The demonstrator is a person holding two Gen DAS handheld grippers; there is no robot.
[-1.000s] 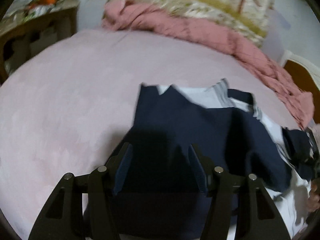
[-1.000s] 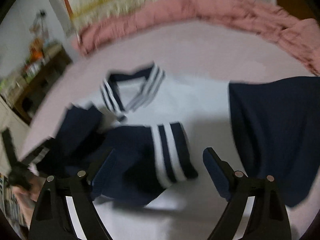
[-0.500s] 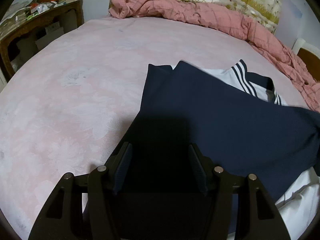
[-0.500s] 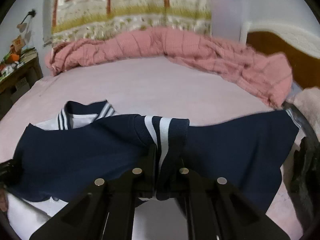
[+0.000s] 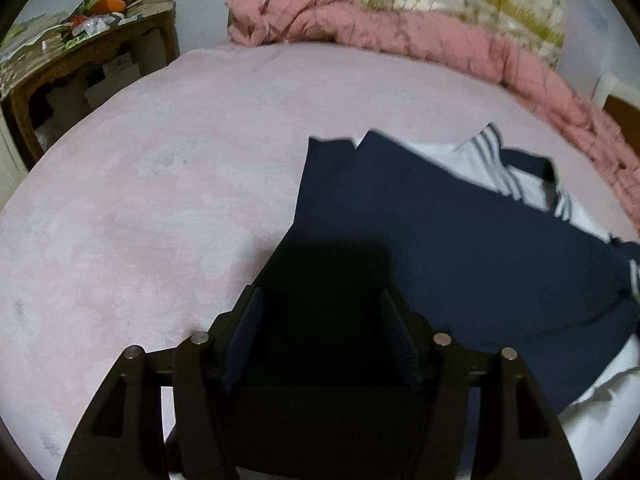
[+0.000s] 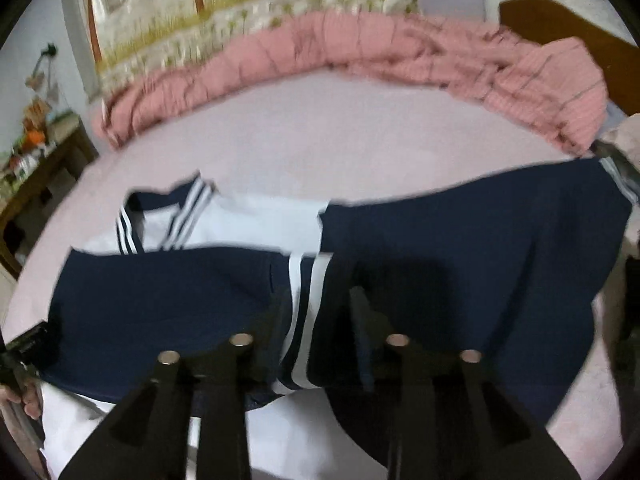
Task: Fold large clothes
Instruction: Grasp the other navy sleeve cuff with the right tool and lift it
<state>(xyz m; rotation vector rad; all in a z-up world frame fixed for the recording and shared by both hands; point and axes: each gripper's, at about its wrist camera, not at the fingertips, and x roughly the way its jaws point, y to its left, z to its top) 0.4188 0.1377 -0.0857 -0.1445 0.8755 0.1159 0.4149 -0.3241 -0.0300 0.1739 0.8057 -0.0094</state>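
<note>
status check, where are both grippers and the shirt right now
Left gripper part open over navy cloth, grip unclear. Right gripper jaws just opening, striped cuff between them. Navy-white shirt sleeves folded across. Pink blanket bunched clear of it.

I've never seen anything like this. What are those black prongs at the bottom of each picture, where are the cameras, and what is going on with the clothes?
There is no robot here. A person holds a hand tool in each hand, and each tool has two black fingers and a wide-angle camera that looks forward along them. One picture comes from the left gripper, the other from the right gripper.

Both look down at a bed with a pale pink sheet. A bunched pink quilt lies along the far side and a cluttered wooden side table stands beyond. On the sheet lies a navy and white top, which is being folded.

The right tool's fingers have just been opening, and a striped cuff lies loose between them. The left tool's fingers stand apart over dark navy cloth, and it is too dark to tell whether they grip it.
</note>
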